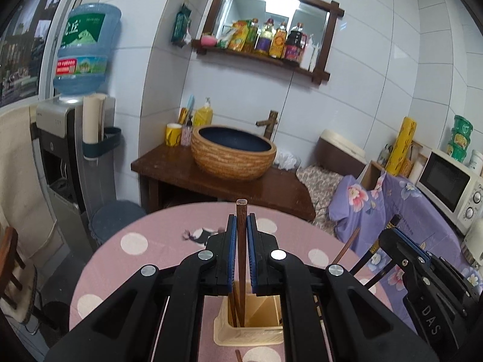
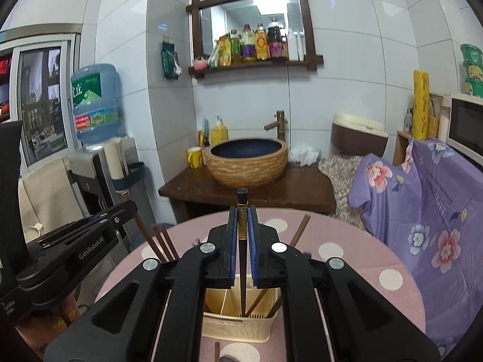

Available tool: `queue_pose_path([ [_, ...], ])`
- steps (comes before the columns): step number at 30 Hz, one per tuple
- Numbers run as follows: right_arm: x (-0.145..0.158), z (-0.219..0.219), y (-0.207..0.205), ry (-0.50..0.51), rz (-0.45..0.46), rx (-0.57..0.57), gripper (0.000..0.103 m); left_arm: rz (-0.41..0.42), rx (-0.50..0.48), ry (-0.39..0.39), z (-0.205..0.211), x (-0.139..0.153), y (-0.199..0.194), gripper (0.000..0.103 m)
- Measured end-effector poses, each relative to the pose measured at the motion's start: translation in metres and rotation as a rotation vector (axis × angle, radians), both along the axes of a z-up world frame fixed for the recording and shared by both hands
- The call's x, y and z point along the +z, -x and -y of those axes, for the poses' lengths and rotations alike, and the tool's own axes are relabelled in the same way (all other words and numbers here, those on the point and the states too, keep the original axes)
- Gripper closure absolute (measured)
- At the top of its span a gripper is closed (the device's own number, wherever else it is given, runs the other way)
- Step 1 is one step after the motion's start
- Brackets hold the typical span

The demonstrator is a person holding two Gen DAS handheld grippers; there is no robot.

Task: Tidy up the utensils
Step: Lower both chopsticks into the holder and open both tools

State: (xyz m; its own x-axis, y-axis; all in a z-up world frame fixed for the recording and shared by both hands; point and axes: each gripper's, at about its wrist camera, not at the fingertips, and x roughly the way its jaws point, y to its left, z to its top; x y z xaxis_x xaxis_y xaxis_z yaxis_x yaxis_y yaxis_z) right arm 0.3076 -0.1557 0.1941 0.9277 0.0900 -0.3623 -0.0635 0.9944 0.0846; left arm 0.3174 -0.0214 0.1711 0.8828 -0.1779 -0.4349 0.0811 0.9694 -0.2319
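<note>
White tiled walls (image 2: pixel 347 90) hold a wood-framed mirror (image 2: pixel 252 27) above a dark wooden washstand (image 2: pixel 250 193) bearing a woven-look basin (image 2: pixel 246 163).

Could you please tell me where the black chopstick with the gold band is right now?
In the right wrist view the black chopstick stands upright at centre, clamped in the right tool, its lower end inside the beige utensil holder on the pink dotted table.
</note>
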Motion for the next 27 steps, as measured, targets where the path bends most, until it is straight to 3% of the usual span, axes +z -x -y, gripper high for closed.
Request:
queue_pose_path([
  [9,-0.038,-0.001,-0.004,0.029,-0.043,-0.006,0.095,-0.055,-0.011,-0.013,0.0,-0.036,0.0,0.095],
  [14,-0.041,-0.007,-0.001,0.067,-0.03,0.001,0.095,-0.031,-0.021,-0.049,0.002,-0.037,0.005,0.095],
  [20,-0.04,-0.009,0.003,0.06,-0.016,0.031,0.095,-0.041,-0.026,-0.038,-0.002,-0.037,0.004,0.093],
  [21,-0.039,-0.01,0.006,0.07,-0.003,0.03,0.095,-0.041,-0.028,-0.038,-0.003,-0.038,0.006,0.091],
  [24,-0.035,-0.013,0.016,0.101,0.033,0.024,0.089,-0.012,-0.015,-0.032,-0.007,-0.037,0.016,0.065],
  [25,-0.034,-0.013,0.02,0.103,0.042,0.027,0.078,0.001,-0.01,-0.027,-0.009,-0.037,0.021,0.058],
  [27,-0.031,-0.011,0.031,0.102,0.075,0.024,0.061,0.026,-0.011,-0.026,-0.012,-0.036,0.034,0.053],
])
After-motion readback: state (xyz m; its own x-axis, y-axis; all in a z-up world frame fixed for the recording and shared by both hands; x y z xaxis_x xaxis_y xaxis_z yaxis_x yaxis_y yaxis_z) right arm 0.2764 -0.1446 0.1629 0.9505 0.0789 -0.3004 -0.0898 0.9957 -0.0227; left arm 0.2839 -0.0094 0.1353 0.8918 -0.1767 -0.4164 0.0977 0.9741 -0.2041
